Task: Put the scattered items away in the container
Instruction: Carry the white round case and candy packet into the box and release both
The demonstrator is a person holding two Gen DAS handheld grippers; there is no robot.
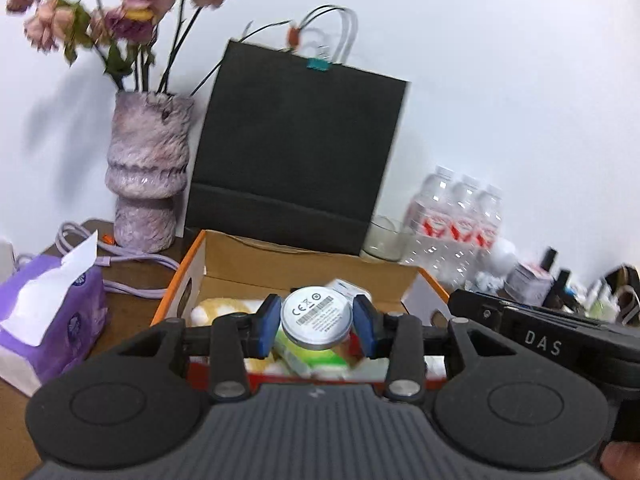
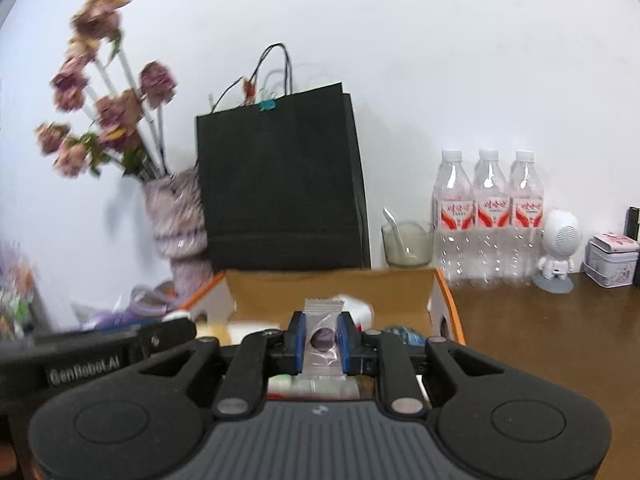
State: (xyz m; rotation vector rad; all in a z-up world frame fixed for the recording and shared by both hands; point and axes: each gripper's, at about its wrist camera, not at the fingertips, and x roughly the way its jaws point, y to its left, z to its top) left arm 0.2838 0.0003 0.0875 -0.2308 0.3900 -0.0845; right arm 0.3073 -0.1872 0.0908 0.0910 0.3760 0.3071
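My left gripper (image 1: 316, 326) is shut on a round silver puck (image 1: 316, 316) with a barcode label, held above the open orange-edged cardboard box (image 1: 188, 280). The box holds green, white and yellow packets (image 1: 312, 354). My right gripper (image 2: 320, 340) is shut on a clear wrapped sweet (image 2: 322, 338) with a dark centre, also over the same box (image 2: 446, 300). The right gripper's black body (image 1: 560, 340) shows at the right of the left wrist view, and the left one's body (image 2: 100, 354) at the left of the right wrist view.
Behind the box stand a black paper bag (image 1: 296, 152), a pinkish vase (image 1: 148, 176) of dried flowers, a glass cup (image 2: 408, 244) with a spoon and three water bottles (image 2: 488, 216). A purple tissue pack (image 1: 52, 316) lies left. A white figurine (image 2: 560, 248) and small tin (image 2: 610, 260) sit right.
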